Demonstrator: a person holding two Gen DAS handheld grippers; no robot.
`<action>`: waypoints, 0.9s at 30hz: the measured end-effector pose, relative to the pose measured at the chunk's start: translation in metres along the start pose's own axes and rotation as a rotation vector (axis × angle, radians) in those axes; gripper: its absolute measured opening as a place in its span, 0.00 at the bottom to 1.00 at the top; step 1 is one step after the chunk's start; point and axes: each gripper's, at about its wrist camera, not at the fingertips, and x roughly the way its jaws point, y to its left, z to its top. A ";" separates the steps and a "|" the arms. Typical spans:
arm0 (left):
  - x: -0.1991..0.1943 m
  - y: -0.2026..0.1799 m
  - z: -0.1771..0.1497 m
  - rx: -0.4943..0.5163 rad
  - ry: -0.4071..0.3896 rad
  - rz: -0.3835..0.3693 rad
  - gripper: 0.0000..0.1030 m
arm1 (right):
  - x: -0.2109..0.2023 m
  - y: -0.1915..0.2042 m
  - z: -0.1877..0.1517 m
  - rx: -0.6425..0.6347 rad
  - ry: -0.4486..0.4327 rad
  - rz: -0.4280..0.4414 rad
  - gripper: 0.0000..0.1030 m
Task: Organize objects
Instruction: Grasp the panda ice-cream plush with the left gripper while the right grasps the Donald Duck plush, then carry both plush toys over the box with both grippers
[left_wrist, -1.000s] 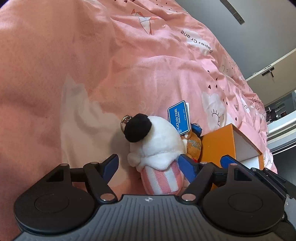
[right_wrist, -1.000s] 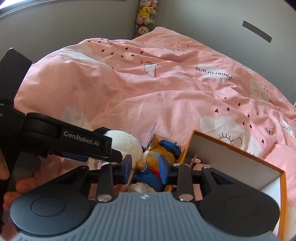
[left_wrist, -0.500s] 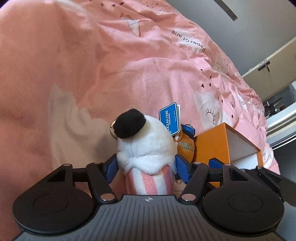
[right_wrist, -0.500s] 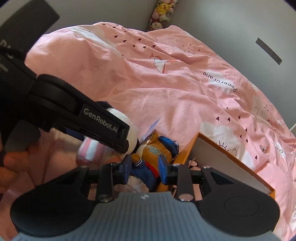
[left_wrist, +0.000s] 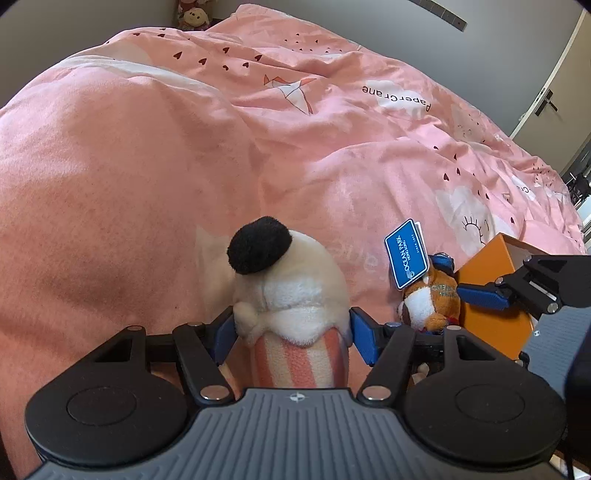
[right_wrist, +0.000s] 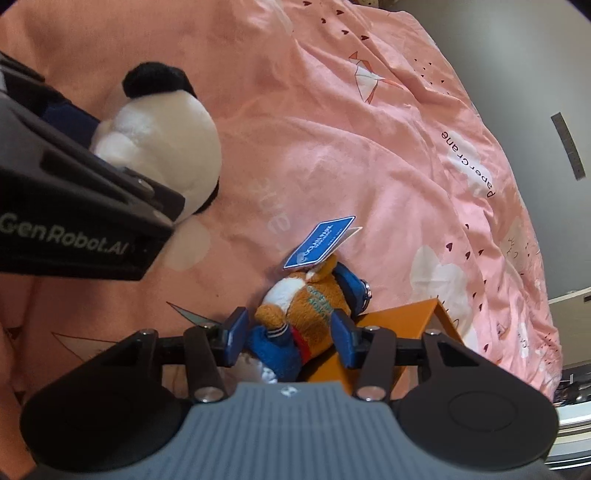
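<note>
A white plush toy (left_wrist: 291, 295) with a black pom-pom on top and a pink-and-white striped base is clamped between the blue pads of the left gripper (left_wrist: 291, 334); both pads are pressed into its sides where the white top meets the striped base. In the right wrist view the same toy (right_wrist: 162, 147) is seen at the upper left, held out from the black arm of the left gripper above the pink duvet (right_wrist: 332, 129). A small orange plush animal (right_wrist: 306, 299) in blue clothing is seen between the pads of the right gripper (right_wrist: 288, 332), whose jaws are set just wider than the toy: the right pad is touching or almost touching its side, a narrow gap is left at the left pad, and a firm grip cannot be confirmed. A blue card tag (right_wrist: 319, 242) printed with white lettering is attached at the animal's head and stands up at a slant. The animal is lying on the duvet, against the outer wall of an orange box (right_wrist: 406, 317) whose corner is visible under the right pad. In the left wrist view the animal (left_wrist: 430, 299), its tag (left_wrist: 406, 254) and the box (left_wrist: 491, 291) are found to the right of the held toy, with one blue pad of the right gripper reaching in beside them. The duvet (left_wrist: 184, 147) is printed with hearts, clouds and the words "PaperCrane".
</note>
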 end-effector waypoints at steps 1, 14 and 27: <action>0.002 0.001 -0.001 0.001 -0.001 0.004 0.72 | 0.005 0.001 0.002 -0.016 0.016 -0.008 0.50; 0.000 -0.001 -0.007 0.041 -0.021 0.011 0.72 | 0.036 -0.001 0.012 -0.032 0.108 -0.044 0.57; -0.013 -0.008 -0.009 0.051 -0.060 0.001 0.71 | -0.027 -0.014 -0.001 0.087 -0.118 0.007 0.48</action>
